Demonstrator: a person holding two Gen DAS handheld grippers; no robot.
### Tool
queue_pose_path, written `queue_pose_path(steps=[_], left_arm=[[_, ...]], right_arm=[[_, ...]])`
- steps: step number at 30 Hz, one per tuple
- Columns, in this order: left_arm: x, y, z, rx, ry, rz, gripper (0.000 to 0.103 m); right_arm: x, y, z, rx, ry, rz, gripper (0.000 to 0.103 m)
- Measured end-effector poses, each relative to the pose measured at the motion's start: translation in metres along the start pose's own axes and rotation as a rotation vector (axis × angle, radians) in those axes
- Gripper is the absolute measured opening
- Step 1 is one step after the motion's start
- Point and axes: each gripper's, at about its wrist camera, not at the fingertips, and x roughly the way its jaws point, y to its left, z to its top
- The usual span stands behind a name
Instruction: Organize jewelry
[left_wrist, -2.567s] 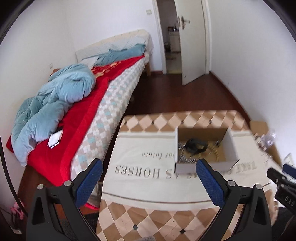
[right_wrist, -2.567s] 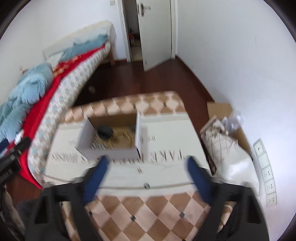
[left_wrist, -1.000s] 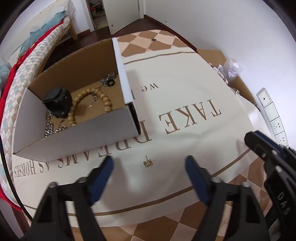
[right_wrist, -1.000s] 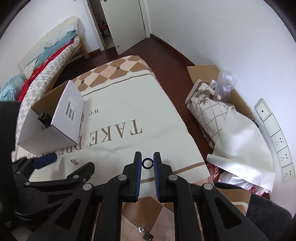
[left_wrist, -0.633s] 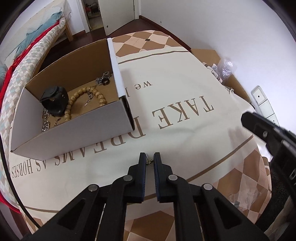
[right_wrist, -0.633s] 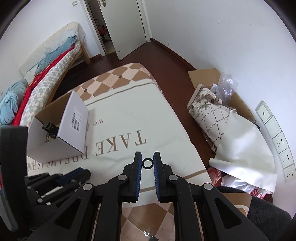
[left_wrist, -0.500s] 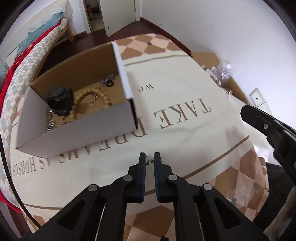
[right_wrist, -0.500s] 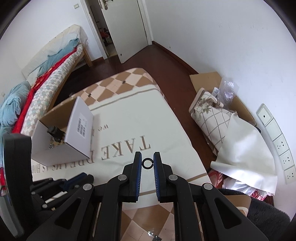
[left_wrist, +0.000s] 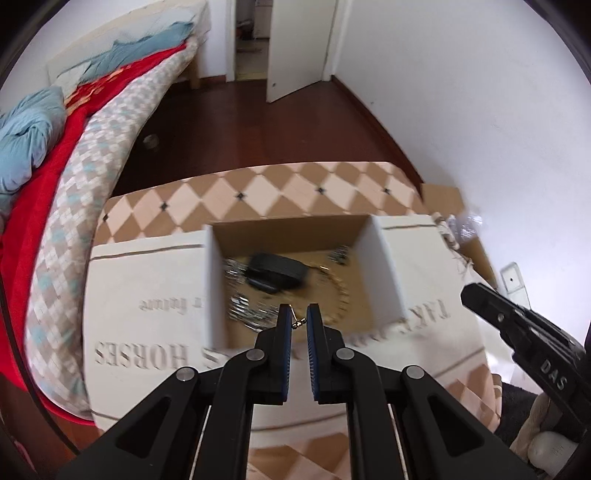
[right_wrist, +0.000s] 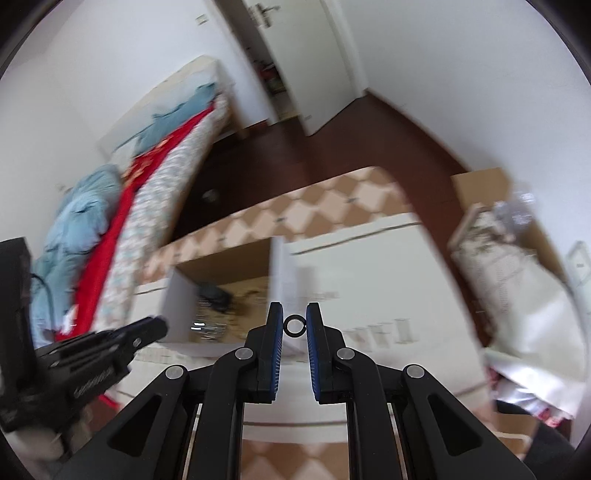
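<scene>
Starting at the left, a bed with a red blanket (left_wrist: 48, 192) and a crumpled light-blue quilt (left_wrist: 27, 133) runs along the wall beside a table under a cream cloth printed with dark lettering (left_wrist: 147, 295). On that cloth stands an open cardboard box with white outer walls (left_wrist: 384, 269), holding a black pouch-like object (left_wrist: 277, 271), a string of tan wooden beads (left_wrist: 341, 295) and blurred silvery chains (left_wrist: 245, 308). The left gripper (left_wrist: 298, 320) hangs above the box's near edge, its blue-padded jaws drawn almost together on a small gold-coloured earring with a thin hook (left_wrist: 297, 322), which is pinched at the tips over the box interior. Further right, the right gripper (right_wrist: 294, 326) is likewise nearly closed, its pads clamping a small dark metal ring (right_wrist: 294, 326) upright between the fingertips; it hovers over the cloth just in front of the box's right-hand wall. At the far right, a brown cardboard sheet (left_wrist: 443, 197) lies on the floor by the white wall.
</scene>
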Motion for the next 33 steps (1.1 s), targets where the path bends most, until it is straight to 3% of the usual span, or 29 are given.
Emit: queue_pose_path(steps=[6,11,12,13,14,18,21,24,26,29,33], left_arm=[[0.019,0.032,0.021,-0.01,0.036,0.032,0.007],[0.031,0.043,0.035,-0.035,0.065,0.037,0.01],[0.033,0.045,0.036,-0.037,0.071,0.04,0.011],[0.034,0.046,0.037,-0.037,0.076,0.044,0.014],[0.036,0.047,0.038,-0.042,0.082,0.049,0.017],[0.03,0.056,0.039,-0.063,0.046,0.085,0.078],[0.021,0.063,0.037,-0.079,0.016,0.113,0.086],[0.013,0.068,0.029,-0.085,0.003,0.159,0.103],[0.01,0.069,0.021,-0.078,0.001,0.19,0.103],[0.007,0.07,0.007,-0.077,0.011,0.226,0.103],[0.003,0.069,-0.008,-0.071,0.022,0.256,0.103]], right_arm=[[0.043,0.036,0.019,-0.038,0.095,0.053,0.013],[0.08,0.041,0.027,-0.004,0.231,0.074,0.016],[0.084,0.04,0.028,0.002,0.249,0.067,0.019],[0.086,0.04,0.028,0.002,0.254,0.062,0.033],[0.086,0.039,0.028,0.002,0.257,0.056,0.045],[0.081,0.035,0.029,0.01,0.246,0.044,0.048],[0.074,0.035,0.032,-0.013,0.226,-0.008,0.049],[0.068,0.04,0.029,-0.073,0.212,-0.109,0.064],[0.065,0.043,0.025,-0.116,0.21,-0.173,0.085],[0.064,0.048,0.016,-0.158,0.214,-0.244,0.1],[0.062,0.051,0.008,-0.182,0.209,-0.306,0.103]])
